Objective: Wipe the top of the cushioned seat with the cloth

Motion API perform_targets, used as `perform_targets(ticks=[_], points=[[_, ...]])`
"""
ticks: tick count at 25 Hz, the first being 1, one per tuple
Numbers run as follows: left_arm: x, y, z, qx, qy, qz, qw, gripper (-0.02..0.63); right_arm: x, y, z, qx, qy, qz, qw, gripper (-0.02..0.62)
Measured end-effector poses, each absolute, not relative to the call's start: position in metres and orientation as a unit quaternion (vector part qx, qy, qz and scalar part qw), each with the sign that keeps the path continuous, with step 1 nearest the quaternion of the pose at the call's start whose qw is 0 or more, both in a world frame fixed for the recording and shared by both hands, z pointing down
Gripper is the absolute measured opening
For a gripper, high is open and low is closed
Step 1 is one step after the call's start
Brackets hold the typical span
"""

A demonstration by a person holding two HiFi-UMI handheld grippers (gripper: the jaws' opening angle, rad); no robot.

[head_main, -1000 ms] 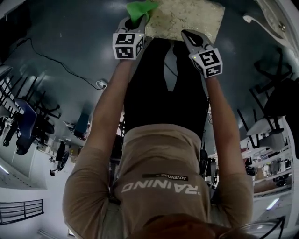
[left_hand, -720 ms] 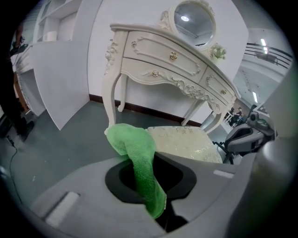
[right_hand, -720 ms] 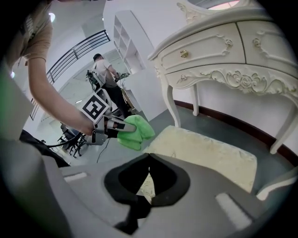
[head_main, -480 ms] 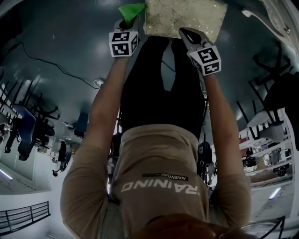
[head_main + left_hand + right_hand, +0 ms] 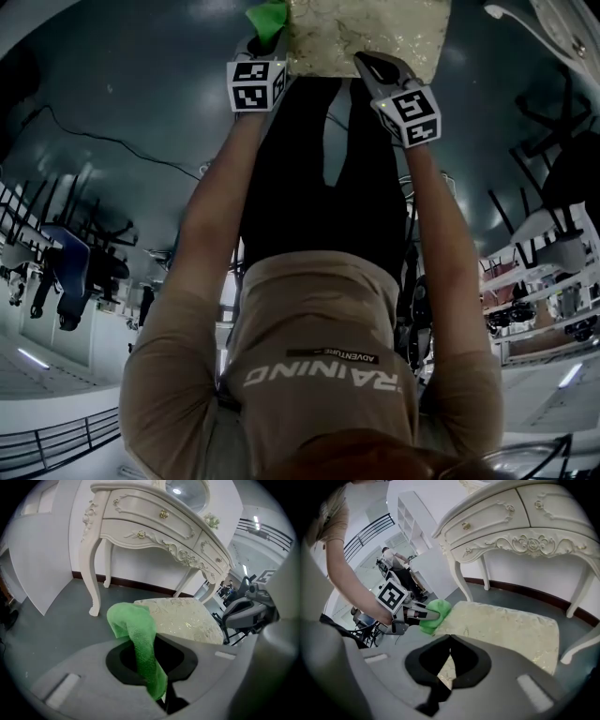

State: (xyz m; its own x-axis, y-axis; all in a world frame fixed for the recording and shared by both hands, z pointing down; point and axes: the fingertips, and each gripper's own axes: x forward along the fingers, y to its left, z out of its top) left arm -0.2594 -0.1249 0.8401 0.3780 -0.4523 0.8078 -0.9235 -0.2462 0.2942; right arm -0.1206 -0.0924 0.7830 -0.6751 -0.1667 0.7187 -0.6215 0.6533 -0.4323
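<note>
The cushioned seat (image 5: 366, 33) has a pale cream, patterned top and lies at the upper edge of the head view. My left gripper (image 5: 262, 42) is shut on a green cloth (image 5: 267, 17) that hangs over the jaws (image 5: 138, 639). The cloth (image 5: 433, 613) is at the seat's left corner (image 5: 511, 625); whether it presses on the cushion I cannot tell. My right gripper (image 5: 361, 61) is above the seat's near edge, its jaws shut with nothing between them (image 5: 450, 637). The seat (image 5: 183, 623) lies just past the cloth in the left gripper view.
A white ornate dressing table (image 5: 154, 527) with drawers and curved legs (image 5: 511, 531) stands right behind the seat against a white wall. The floor around it is dark grey. Chairs and desks (image 5: 66, 272) stand farther off behind the person.
Both grippers and the seat have drifted slightly towards the top of the head view. The cloth stays in the left gripper by the seat's left corner.
</note>
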Motion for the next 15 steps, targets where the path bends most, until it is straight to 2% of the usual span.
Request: perform_targets(ticks=[8,15], points=[[-0.239,-0.123,0.843,0.724,-0.462,0.327,0.393,0.048,-0.108,-0.094,0.794,0.232,-0.849,0.342,0.329,0.002],[-0.219,-0.118,0.846,0.719,-0.454,0.340,0.402,0.048,-0.070,-0.091,0.802,0.265,-0.835,0.368,0.313,0.002]])
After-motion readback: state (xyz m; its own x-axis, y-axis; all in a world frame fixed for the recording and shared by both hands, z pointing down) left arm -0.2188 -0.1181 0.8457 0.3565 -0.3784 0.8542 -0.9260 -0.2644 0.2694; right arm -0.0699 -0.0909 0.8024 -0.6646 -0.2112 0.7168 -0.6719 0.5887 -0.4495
